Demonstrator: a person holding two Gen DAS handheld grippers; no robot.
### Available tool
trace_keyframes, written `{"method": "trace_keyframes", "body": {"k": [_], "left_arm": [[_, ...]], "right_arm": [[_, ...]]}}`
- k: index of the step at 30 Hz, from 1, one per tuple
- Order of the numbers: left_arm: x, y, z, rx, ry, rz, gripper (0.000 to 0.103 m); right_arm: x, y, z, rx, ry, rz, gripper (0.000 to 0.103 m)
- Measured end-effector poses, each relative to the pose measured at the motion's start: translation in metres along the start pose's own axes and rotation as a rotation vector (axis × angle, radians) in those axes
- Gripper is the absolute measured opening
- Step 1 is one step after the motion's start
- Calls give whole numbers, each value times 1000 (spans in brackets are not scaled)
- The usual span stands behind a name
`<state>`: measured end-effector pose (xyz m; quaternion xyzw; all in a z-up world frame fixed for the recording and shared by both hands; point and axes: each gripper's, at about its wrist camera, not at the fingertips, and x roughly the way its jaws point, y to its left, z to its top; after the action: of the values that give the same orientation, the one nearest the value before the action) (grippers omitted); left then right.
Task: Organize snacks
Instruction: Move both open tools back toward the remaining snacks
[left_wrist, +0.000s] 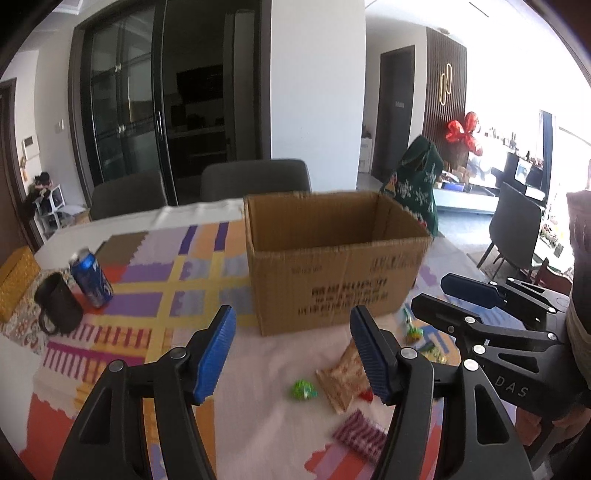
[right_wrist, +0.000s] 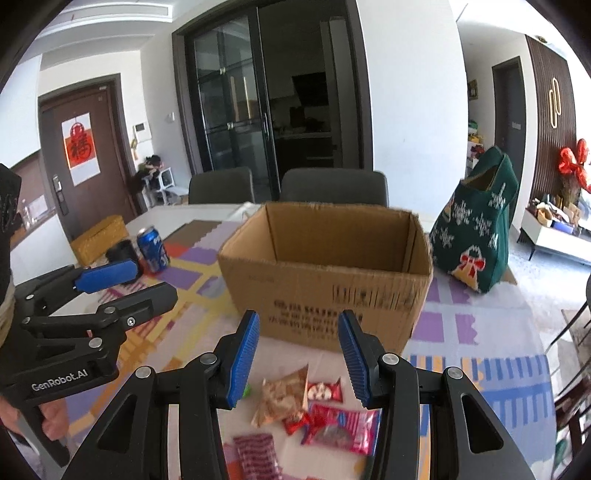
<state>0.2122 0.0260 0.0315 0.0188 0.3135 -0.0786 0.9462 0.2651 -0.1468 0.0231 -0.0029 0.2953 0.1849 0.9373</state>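
The snacks lie loose on the near part of the table, in front of the open brown cardboard box (right_wrist: 325, 273). In the right wrist view there is a tan crinkled packet (right_wrist: 282, 398), a small red-and-white wrapped sweet (right_wrist: 325, 391) just right of it, a long pink-and-red wrapper (right_wrist: 341, 430) nearer still, small red sweets (right_wrist: 295, 422) between those, and a dark red checked packet (right_wrist: 255, 456) nearest of all, to the left. The left wrist view adds a green wrapped sweet (left_wrist: 303, 389) left of the tan packet and more green-and-yellow sweets (left_wrist: 413, 332) by the box's near right corner.

As far as the box's inside shows, its walls are bare; the floor is hidden behind the near wall, so whether anything is already in it cannot be told. Judging by the pile outside, the sorting is at or near its start, with nearly every snack left to move.

The left gripper (left_wrist: 291, 358) has its blue pads spread with nothing between them, above the green sweet and tan packet. The right gripper (right_wrist: 297, 360) is also parted and empty, above the tan packet and red sweets.

Further out on the patterned tablecloth (right_wrist: 480, 332): a blue drink can (right_wrist: 153, 249) and dark mug (left_wrist: 57, 308) far left, a green snowflake bag (right_wrist: 476, 236) far right.
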Motion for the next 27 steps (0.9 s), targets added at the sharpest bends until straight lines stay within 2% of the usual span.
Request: {"method": "trace_keyframes", "body": {"k": [15, 27], "left_arm": [[25, -1, -62, -45, 153, -31, 63], [54, 4, -97, -84, 266, -42, 63]], "right_arm": [[22, 1, -53, 21, 161, 9, 45], [49, -5, -85, 47, 289, 12, 45]]}}
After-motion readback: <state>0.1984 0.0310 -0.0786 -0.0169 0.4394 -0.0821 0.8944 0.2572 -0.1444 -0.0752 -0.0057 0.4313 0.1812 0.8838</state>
